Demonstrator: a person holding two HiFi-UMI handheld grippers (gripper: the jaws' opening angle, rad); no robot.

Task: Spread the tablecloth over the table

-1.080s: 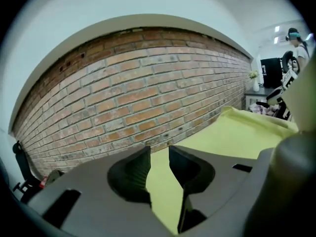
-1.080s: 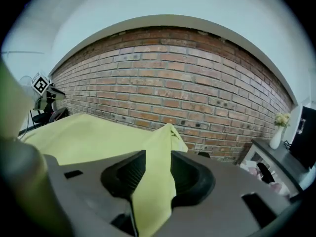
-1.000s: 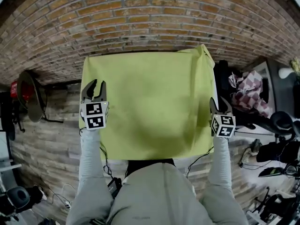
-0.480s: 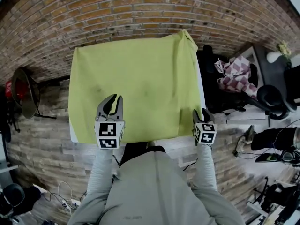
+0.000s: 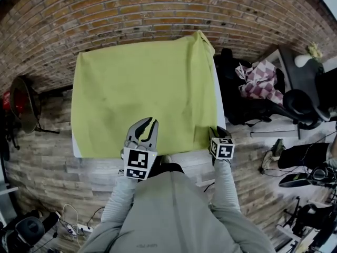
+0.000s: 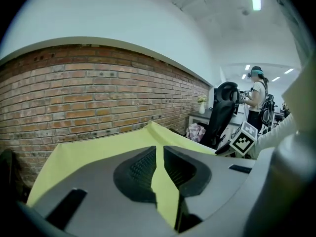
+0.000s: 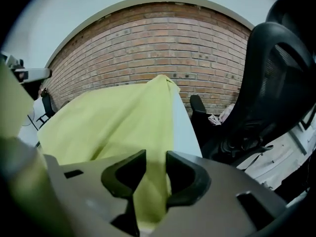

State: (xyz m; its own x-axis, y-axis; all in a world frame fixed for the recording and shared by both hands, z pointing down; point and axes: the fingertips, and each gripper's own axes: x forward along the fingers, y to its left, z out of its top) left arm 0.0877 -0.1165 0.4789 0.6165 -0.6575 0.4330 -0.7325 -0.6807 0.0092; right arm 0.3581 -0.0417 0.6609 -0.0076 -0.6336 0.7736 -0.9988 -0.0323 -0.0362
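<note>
A yellow-green tablecloth point(image 5: 139, 88) lies spread over the white table point(image 5: 218, 104), with a raised fold at its far right corner. My left gripper point(image 5: 146, 123) hovers at the middle of the cloth's near edge. Its jaws have just been closing to a narrow gap; in the left gripper view point(image 6: 159, 149) the cloth point(image 6: 94, 149) shows through the gap, not pinched. My right gripper point(image 5: 211, 132) is at the cloth's near right corner. Its jaws point(image 7: 155, 154) have just been opening, and a ridge of cloth point(image 7: 118, 117) runs loosely between them.
A brick wall point(image 5: 158, 15) stands behind the table. A black office chair point(image 5: 237, 88) and a pink checked bundle point(image 5: 260, 80) sit close to the table's right side. A person point(image 6: 256, 98) stands at desks further right. Cables lie on the wooden floor point(image 5: 68, 225).
My left gripper swept from the cloth's left edge to the middle of its near edge, and its jaws narrowed. My right gripper came back along the right edge to the near corner.
</note>
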